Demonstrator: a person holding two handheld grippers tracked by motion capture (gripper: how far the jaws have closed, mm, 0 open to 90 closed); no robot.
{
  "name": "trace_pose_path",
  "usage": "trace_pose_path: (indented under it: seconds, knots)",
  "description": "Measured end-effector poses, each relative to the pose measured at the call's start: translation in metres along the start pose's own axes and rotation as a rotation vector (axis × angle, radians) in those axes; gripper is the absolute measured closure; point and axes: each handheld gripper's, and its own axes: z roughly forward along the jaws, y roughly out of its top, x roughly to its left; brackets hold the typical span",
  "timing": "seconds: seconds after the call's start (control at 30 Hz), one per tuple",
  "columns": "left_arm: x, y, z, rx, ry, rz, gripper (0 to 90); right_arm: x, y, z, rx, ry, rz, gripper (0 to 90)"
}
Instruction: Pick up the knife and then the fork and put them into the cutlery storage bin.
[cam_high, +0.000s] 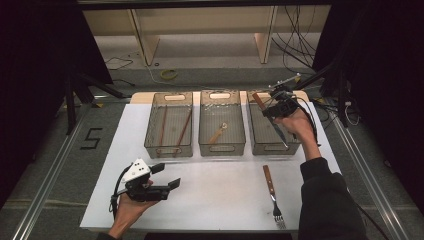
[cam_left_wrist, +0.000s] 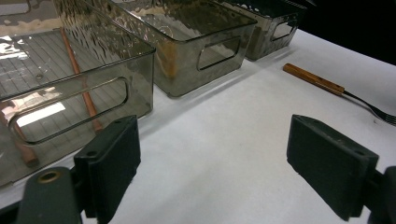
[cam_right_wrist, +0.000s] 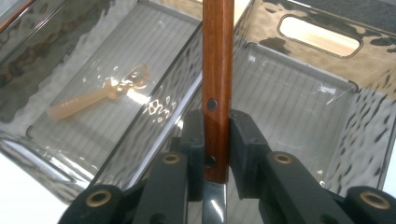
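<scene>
My right gripper (cam_high: 278, 107) is shut on a knife with a brown wooden handle (cam_high: 258, 99) and holds it above the right-hand smoky clear bin (cam_high: 272, 148). In the right gripper view the pads (cam_right_wrist: 243, 135) clamp the handle (cam_right_wrist: 217, 70) near its blade end, over that bin (cam_right_wrist: 322, 44). The blade (cam_high: 280, 134) slants down toward the near side. A wooden-handled fork (cam_high: 272, 192) lies on the white table in front of that bin. My left gripper (cam_high: 167, 176) rests open at the near left, nothing between its jaws (cam_left_wrist: 212, 163), and the fork (cam_left_wrist: 327, 86) lies off to its right.
Three bins stand in a row at the back of the white table (cam_high: 215, 200). The left bin (cam_high: 168, 148) holds two wooden chopsticks (cam_high: 163, 125). A pale spoon (cam_high: 218, 133) lies in the middle bin (cam_high: 222, 148). Cables and shelf legs are on the floor behind.
</scene>
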Motion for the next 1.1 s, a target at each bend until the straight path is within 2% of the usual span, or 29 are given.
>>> trace_pose_path:
  seconds: [0.7, 1.1]
  knots:
    - [0.000, 0.000, 0.000, 0.000, -0.003, -0.001, 16.8, -0.017, 0.013, 0.011, -0.006, -0.041, 0.051, 77.4]
    - [0.000, 0.000, 0.000, 0.004, -0.008, 0.004, 16.7, -0.019, 0.015, 0.021, 0.002, -0.061, 0.066, 77.3]
